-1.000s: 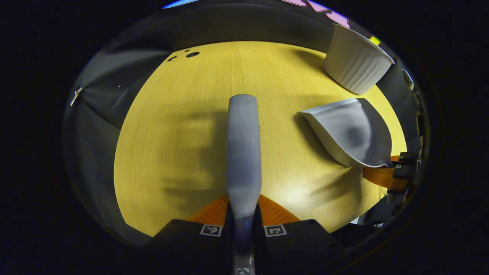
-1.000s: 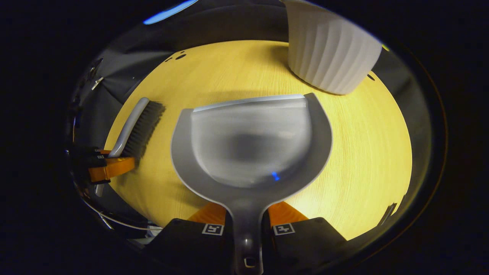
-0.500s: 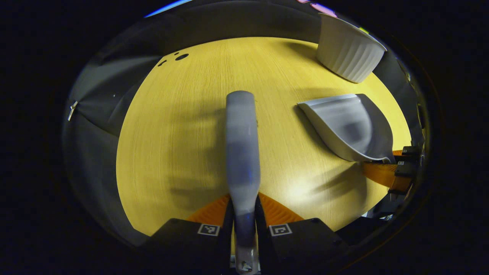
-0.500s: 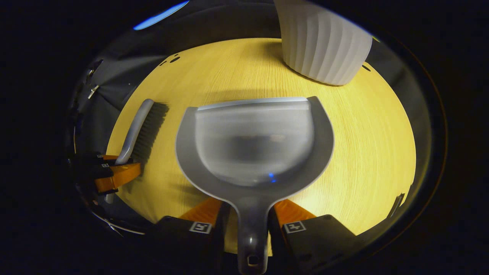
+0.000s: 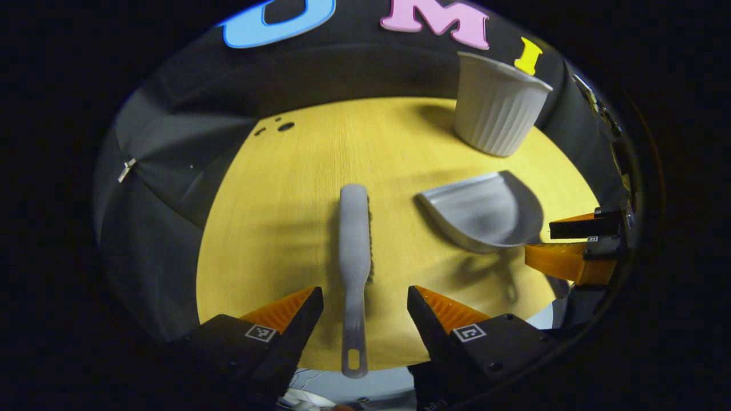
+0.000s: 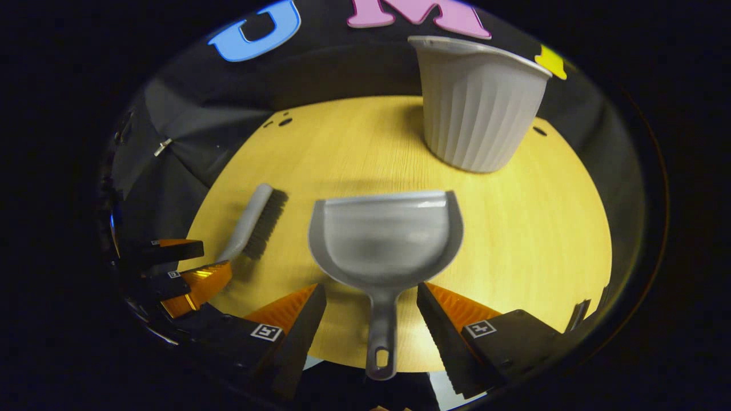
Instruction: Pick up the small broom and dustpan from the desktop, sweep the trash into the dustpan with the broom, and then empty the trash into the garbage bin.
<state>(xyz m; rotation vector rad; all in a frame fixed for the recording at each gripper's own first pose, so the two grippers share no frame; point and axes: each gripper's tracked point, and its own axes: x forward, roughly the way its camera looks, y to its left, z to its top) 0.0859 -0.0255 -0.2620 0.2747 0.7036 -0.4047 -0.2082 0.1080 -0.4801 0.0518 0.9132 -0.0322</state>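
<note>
The small grey broom [image 5: 354, 251] lies flat on the yellow desktop [image 5: 297, 205], its handle pointing toward me. My left gripper [image 5: 365, 297] stands open around the handle's end, fingers apart from it. The grey dustpan [image 6: 388, 242] rests on the desktop with its handle between the spread fingers of my open right gripper [image 6: 371, 294], which do not touch it. The broom [image 6: 254, 222] lies left of the pan in the right gripper view. The dustpan [image 5: 485, 211] and the right gripper [image 5: 577, 245] show at the right in the left gripper view. The white ribbed garbage bin [image 6: 474, 103] stands behind the pan.
The bin [image 5: 497, 105] stands at the desktop's far right. Small dark holes [image 5: 280, 127] mark the far left of the desktop. Black cloth walls close in around the table. The near table edge runs just under both handles.
Both grippers have opened, let go of the broom and the dustpan, and pulled back. Both tools now lie on the desktop.
</note>
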